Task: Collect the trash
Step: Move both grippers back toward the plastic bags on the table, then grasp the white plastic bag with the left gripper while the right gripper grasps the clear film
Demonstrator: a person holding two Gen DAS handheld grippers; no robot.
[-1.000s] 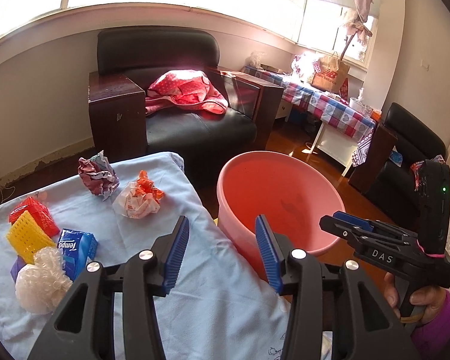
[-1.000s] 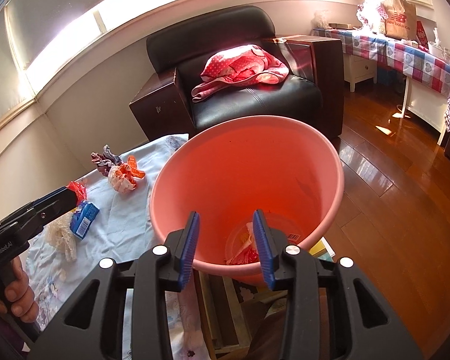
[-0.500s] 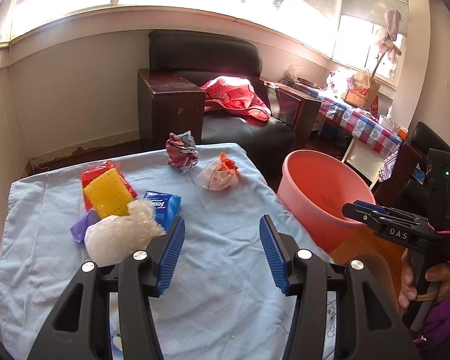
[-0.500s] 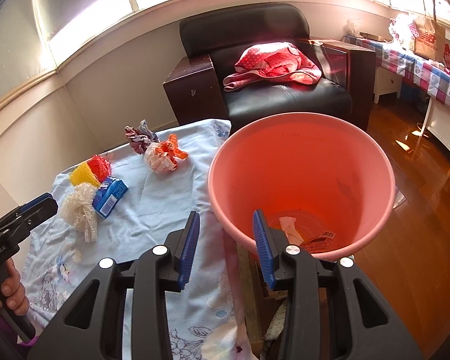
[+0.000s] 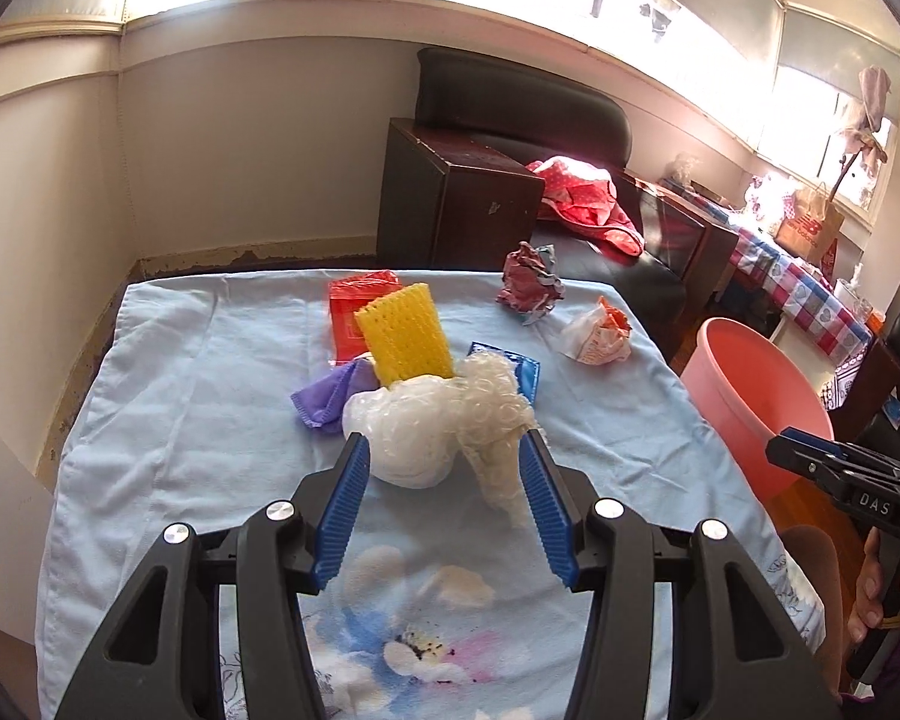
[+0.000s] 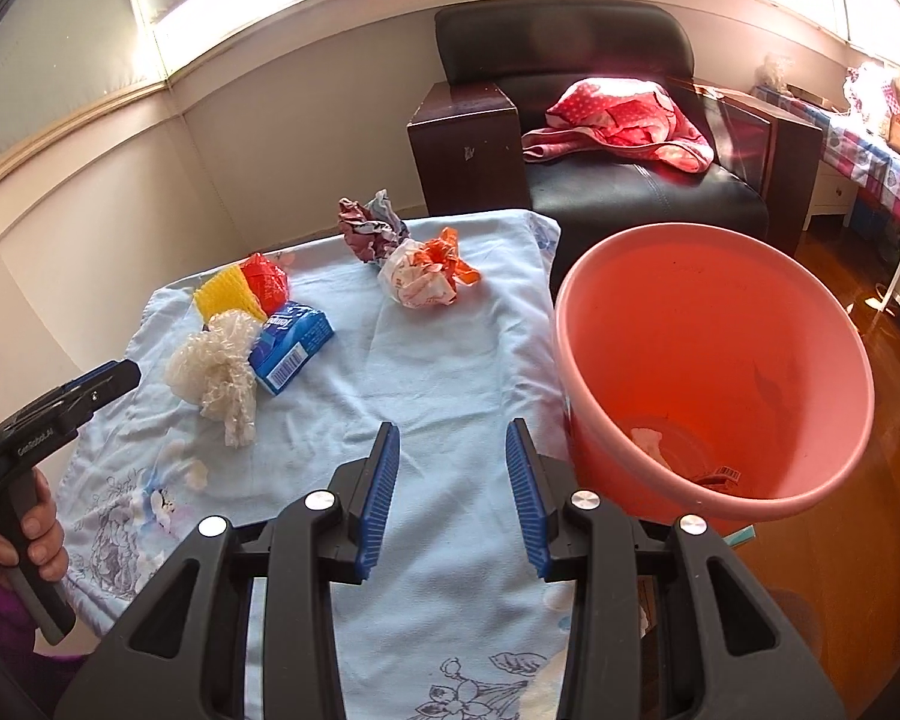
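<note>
Clear bubble wrap wad (image 5: 444, 426) sat right at your left gripper (image 5: 444, 450) tips, its near part btwn the two blue pads; I couldn't tell if either pad touched it. Left jaws stood wide, released, nothing clenched. The wad lay on the light blue cloth (image 5: 198, 396) covering the table, pressed up against a yellow foam net (image 5: 405, 333), a purple scrap (image 5: 327, 399) on its left and a blue tissue pack (image 5: 525, 369) behind it on the right. A red packet (image 5: 354, 312) lay under the yellow piece.

Your right gripper (image 6: 453, 450) hung over bare cloth w/ its jaws partly apart and nothing btwn them. It was well apart from the wad, which showed to its left in the right wrist view. The pink bucket (image 6: 804, 312) stood just right of that gripper, off the table's edge, w/ a few scraps at its bottom.

Farther back on the cloth: a dark red crumpled wrapper (image 5: 528, 285) and a white-and-orange crumpled bag (image 5: 597, 336), close together, clear of both grippers. Nothing stood btwn your left gripper and the wad. Behind the table a black armchair (image 6: 630, 180) held a red spotted cloth (image 6: 624, 114). Your hand (image 6: 30, 534) showed on the left gripper's handle at the right wrist view's lower left.
</note>
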